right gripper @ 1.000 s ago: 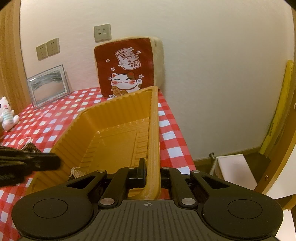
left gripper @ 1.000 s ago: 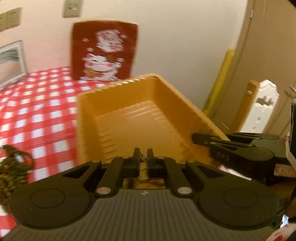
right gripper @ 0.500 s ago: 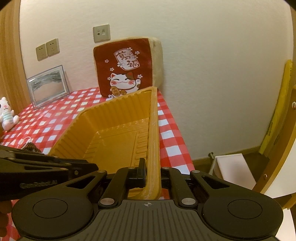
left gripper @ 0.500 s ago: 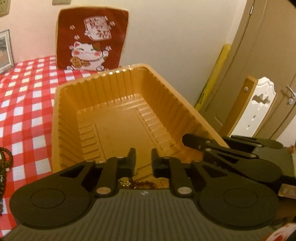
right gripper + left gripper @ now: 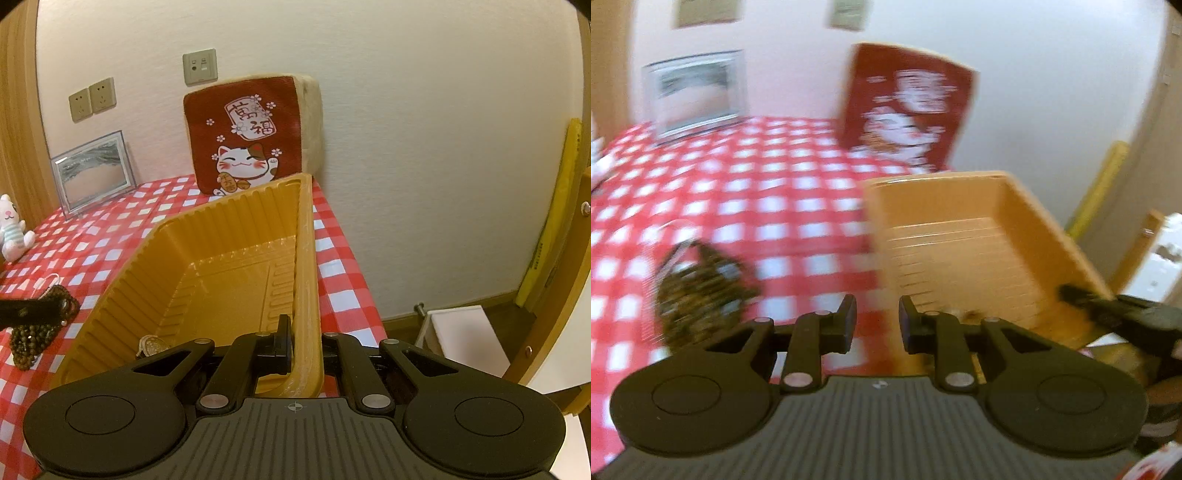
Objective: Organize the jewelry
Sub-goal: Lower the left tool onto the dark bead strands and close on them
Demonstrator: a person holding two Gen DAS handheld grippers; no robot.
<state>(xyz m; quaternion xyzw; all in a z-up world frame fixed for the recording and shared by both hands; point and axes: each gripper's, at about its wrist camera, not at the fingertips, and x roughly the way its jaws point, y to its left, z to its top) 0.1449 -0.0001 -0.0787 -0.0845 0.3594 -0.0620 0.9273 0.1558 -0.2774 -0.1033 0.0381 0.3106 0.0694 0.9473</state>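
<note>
Right tool (image 5: 295,349) is clamped on the near rim of the orange tray (image 5: 122,291), steadying it. Left tool (image 5: 875,319), jaws just parted and empty, faces the dark bead strands (image 5: 698,291) on the checked bench (image 5: 775,192) (blurred); straddle one strand, close fully, lift clear

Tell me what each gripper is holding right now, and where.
Right gripper clamps the yellow tray by its near right rim. Left gripper, jaws just opened, holds nothing.
</note>
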